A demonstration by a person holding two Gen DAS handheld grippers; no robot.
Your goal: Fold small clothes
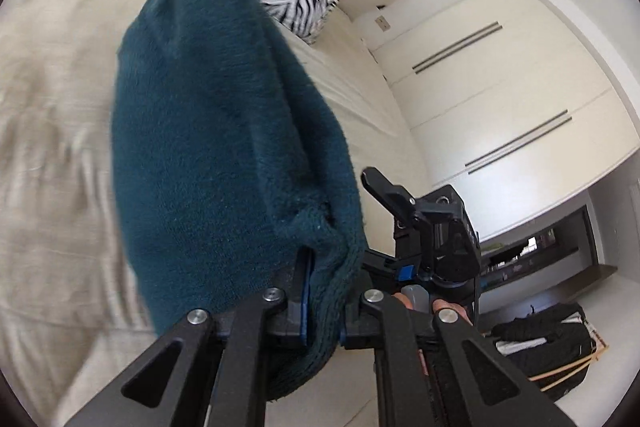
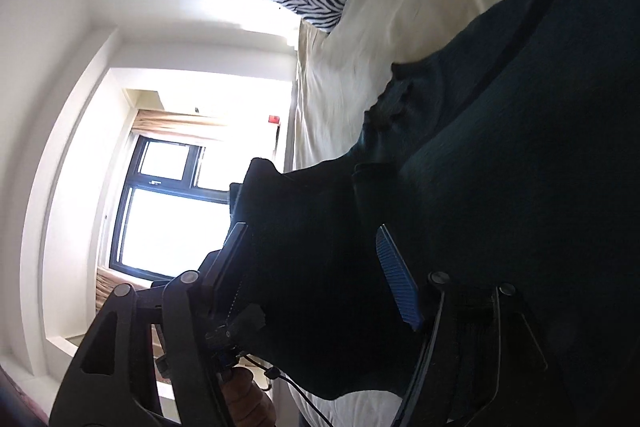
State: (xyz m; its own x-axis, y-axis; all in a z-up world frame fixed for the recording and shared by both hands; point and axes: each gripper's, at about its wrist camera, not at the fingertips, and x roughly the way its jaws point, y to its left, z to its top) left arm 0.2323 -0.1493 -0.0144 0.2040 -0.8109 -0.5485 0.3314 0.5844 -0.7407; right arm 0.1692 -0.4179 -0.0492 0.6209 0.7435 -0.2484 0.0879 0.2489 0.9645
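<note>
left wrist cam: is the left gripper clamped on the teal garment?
Yes: the left gripper has its two fingers pressed against a bunched edge of the teal garment, which hangs from it above the bed.

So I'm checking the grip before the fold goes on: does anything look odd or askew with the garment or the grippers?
One thing: the teal sweater is bunched, not flat. The left gripper is shut on a gathered fold. In the right wrist view its fingers stand wide apart, with cloth draped between them, so that side looks loosely held. No damage is visible.
</note>
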